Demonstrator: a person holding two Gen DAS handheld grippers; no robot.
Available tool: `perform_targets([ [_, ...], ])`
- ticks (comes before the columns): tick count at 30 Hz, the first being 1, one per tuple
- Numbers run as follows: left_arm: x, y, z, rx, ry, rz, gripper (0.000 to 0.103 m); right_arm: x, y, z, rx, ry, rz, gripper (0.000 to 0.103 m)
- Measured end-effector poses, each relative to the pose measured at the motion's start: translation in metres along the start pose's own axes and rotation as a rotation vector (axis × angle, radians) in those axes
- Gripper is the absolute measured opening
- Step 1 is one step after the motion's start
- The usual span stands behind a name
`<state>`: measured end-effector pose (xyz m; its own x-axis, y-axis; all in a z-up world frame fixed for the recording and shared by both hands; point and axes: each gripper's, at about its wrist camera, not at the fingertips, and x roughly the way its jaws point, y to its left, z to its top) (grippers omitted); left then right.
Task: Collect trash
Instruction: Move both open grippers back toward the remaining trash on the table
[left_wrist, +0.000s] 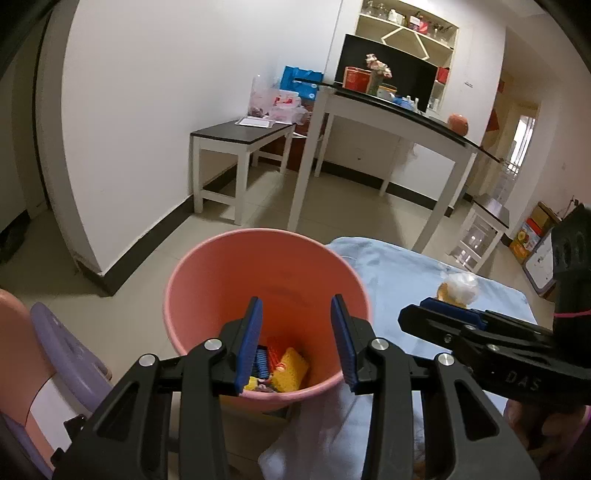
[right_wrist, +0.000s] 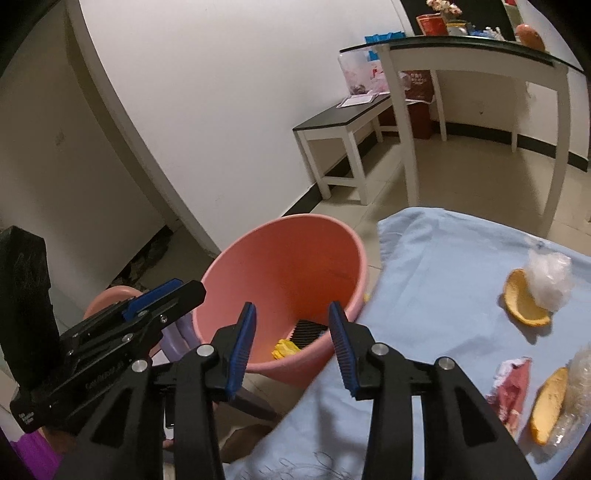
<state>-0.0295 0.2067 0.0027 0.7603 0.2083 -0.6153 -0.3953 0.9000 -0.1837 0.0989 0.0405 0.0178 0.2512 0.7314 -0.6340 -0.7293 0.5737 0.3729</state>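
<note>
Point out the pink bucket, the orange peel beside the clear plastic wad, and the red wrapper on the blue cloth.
Pink bucket (right_wrist: 295, 258): right wrist view, bare inner wall.
Orange peel (right_wrist: 524, 306): right wrist view, curved inner surface.
Red wrapper (right_wrist: 511, 387): right wrist view, crumpled middle.

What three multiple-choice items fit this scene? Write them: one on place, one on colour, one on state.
1. The white plastic wad lies: A in a sink; B on the blue cloth; C on a sofa.
2. The bucket is: A green; B pink; C black.
3. The right gripper fingers are: A open, empty; B shut on a spoon; C shut on a cup.
Key: B, it rests on the cloth beside an orange peel; B, its walls are pink; A, a clear gap shows between them.
</note>
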Motion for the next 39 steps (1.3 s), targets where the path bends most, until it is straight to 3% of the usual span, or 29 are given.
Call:
perform_targets([
  [12, 0.008, -0.053, -0.004, 0.091, 0.014, -0.083, 0.039, -0.065, -0.043, -0.019, 0.056, -0.085, -0.112, 0.040],
  [23, 0.021, -0.113, -0.010, 0.194, 0.037, -0.170, 0.039, -0.135, -0.113, -0.047, 0.176, -0.178, -0.261, 0.040],
  [39, 0.060, -0.183, -0.007, 0.313, 0.083, -0.260, 0.039, -0.164, -0.180, -0.091, 0.299, -0.189, -0.353, 0.040],
])
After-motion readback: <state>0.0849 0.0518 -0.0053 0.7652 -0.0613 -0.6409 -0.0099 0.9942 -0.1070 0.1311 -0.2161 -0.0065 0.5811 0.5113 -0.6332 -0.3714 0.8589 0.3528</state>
